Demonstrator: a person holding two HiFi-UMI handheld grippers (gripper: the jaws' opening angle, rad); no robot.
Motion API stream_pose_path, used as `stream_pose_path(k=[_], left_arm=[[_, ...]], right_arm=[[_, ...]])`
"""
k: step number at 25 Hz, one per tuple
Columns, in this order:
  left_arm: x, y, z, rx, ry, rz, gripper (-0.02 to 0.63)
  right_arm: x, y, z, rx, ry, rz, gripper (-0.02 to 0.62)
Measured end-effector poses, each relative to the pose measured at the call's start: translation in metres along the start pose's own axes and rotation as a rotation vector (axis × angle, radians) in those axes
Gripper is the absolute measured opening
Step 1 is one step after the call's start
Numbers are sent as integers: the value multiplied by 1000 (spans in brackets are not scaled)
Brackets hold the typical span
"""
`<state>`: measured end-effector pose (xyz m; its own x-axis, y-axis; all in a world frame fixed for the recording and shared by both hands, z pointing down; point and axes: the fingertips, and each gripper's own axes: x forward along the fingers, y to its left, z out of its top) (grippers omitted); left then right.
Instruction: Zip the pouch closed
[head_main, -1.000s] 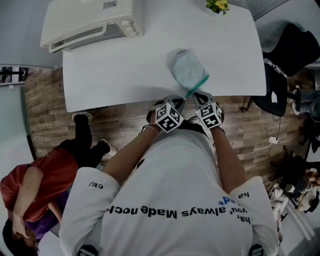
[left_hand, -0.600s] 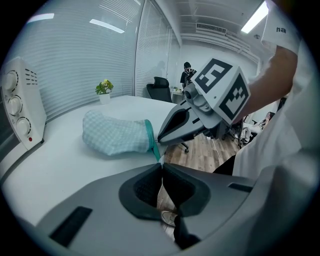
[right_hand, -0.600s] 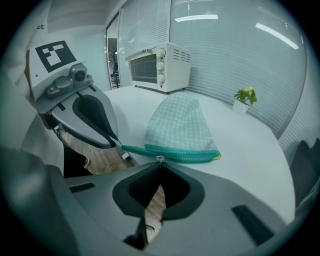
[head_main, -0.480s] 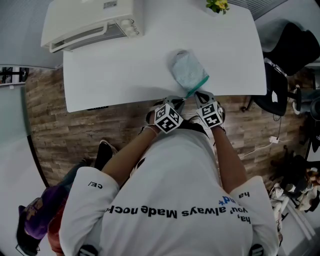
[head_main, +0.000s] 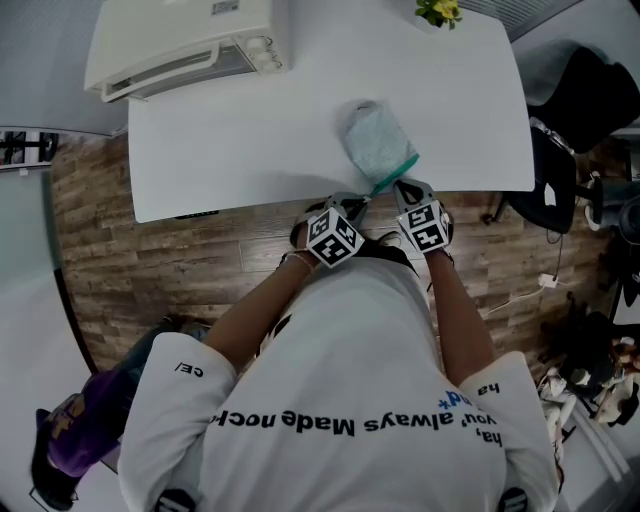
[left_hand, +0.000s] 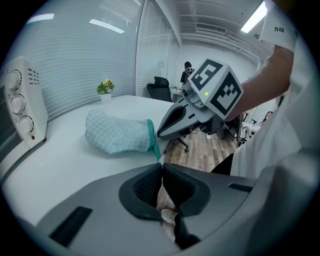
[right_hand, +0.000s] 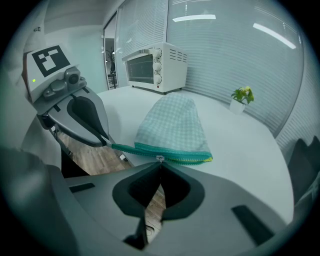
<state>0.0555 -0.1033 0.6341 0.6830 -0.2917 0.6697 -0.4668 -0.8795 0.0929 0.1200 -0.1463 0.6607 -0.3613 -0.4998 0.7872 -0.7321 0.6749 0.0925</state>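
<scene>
A pale green checked pouch (head_main: 376, 143) with a teal zipper band (right_hand: 165, 151) lies near the front edge of the white table (head_main: 250, 140). The band's open end sticks out past that edge. My left gripper (head_main: 364, 198) is shut on the tail end of the zipper band (left_hand: 156, 149), seen in the right gripper view as its tip (right_hand: 104, 142) pinching the teal strip. My right gripper (head_main: 400, 186) is shut on the small metal zipper pull (right_hand: 160, 159), part-way along the band. The two grippers sit close together at the table's edge.
A white toaster oven (head_main: 180, 45) stands at the table's far left corner and a small potted plant (head_main: 435, 10) at the far right. A dark office chair (head_main: 590, 100) is to the right. Another person (head_main: 90, 430) is on the wooden floor at the lower left.
The grippers and the pouch have stayed almost where they were. The other person on the floor at the left has moved down toward the frame's lower edge.
</scene>
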Motion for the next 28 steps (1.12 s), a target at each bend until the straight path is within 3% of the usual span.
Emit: stream_pose_path(k=[28], left_arm=[[-12,7,-15,-6,19,14,25]], right_arm=[[0,-27,-4,31,17,-49,11]])
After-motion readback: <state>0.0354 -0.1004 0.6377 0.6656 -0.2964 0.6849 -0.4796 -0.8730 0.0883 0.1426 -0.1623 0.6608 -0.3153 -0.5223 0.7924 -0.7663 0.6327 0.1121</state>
